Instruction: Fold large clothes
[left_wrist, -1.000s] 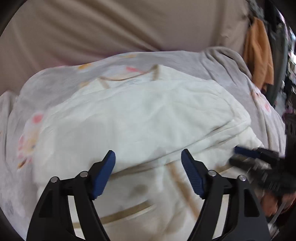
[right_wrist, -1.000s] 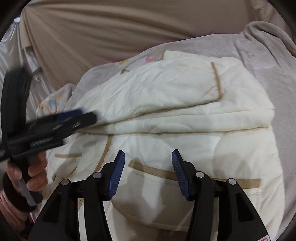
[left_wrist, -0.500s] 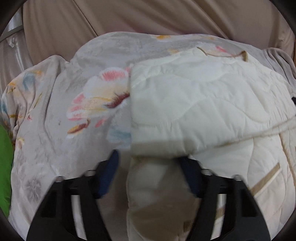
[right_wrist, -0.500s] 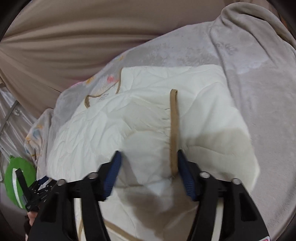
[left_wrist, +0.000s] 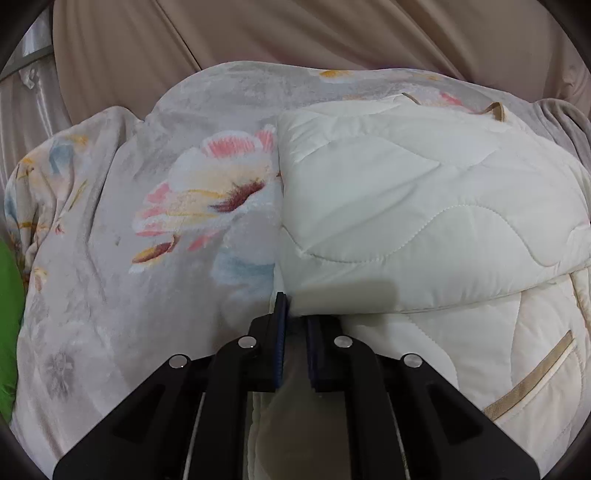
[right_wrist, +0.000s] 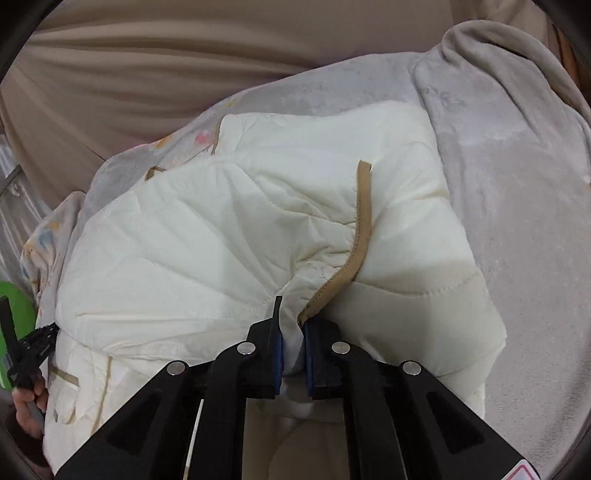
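A cream quilted jacket with tan trim lies folded in layers on a grey floral blanket. My left gripper is shut on the jacket's near left edge, with cloth pinched between the blue pads. In the right wrist view the jacket bunches up at my right gripper, which is shut on a fold beside the tan trim strip. The left gripper and the hand that holds it show at the far left of that view.
The grey blanket covers the whole surface and bunches at the right. A beige curtain hangs behind. A green object sits at the left edge, also in the right wrist view.
Both grippers went from open above the jacket to shut on its near edge. The left one moved to the jacket's left side, the right one to the trim strip.
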